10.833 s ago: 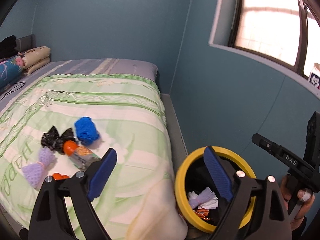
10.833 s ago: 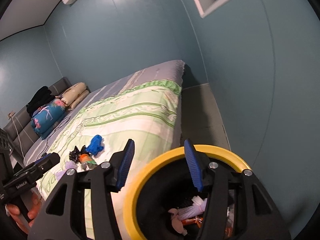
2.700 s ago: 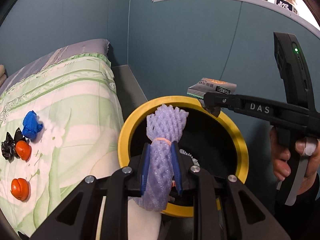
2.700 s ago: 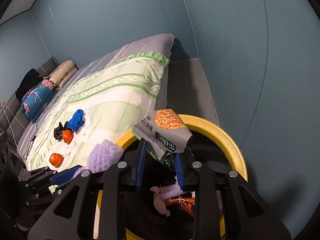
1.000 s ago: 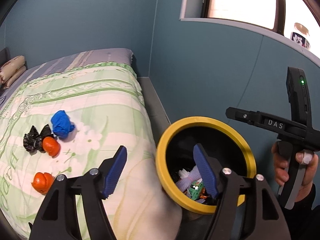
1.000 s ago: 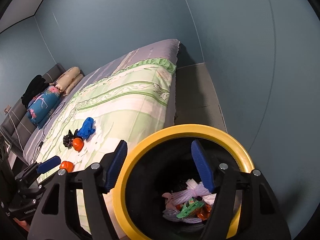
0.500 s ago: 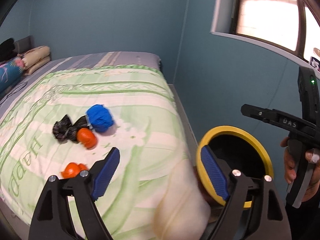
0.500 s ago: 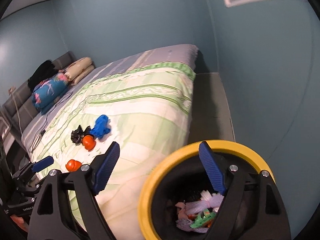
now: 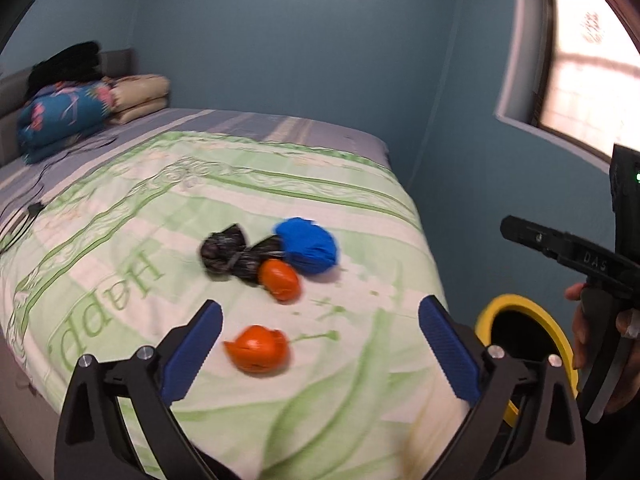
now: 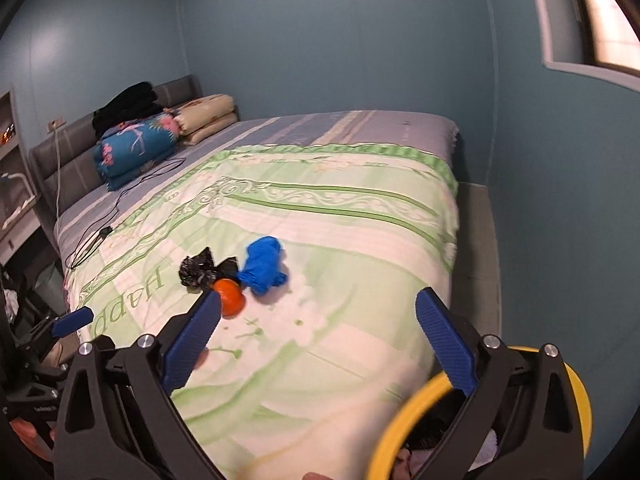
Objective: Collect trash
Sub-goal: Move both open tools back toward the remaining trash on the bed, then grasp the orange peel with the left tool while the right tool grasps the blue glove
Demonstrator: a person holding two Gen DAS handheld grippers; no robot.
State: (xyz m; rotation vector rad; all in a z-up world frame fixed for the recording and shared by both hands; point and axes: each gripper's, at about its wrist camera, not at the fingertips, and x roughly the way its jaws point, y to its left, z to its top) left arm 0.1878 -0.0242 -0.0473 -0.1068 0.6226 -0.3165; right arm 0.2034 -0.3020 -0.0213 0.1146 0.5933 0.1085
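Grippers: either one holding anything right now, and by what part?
Nothing held. The left gripper is open above the bed, with orange peel lying between its fingers. The right gripper is open and empty too.

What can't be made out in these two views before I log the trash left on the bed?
- Nearer orange piece: blurred in the left wrist view; in the right wrist view the right gripper's left finger hides it.
- Yellow-rimmed bin's contents: right wrist view, cut by the bottom edge and covered by a finger; left wrist view shows only a dark opening.
- Black crumpled bag: motion-blurred, left wrist view.
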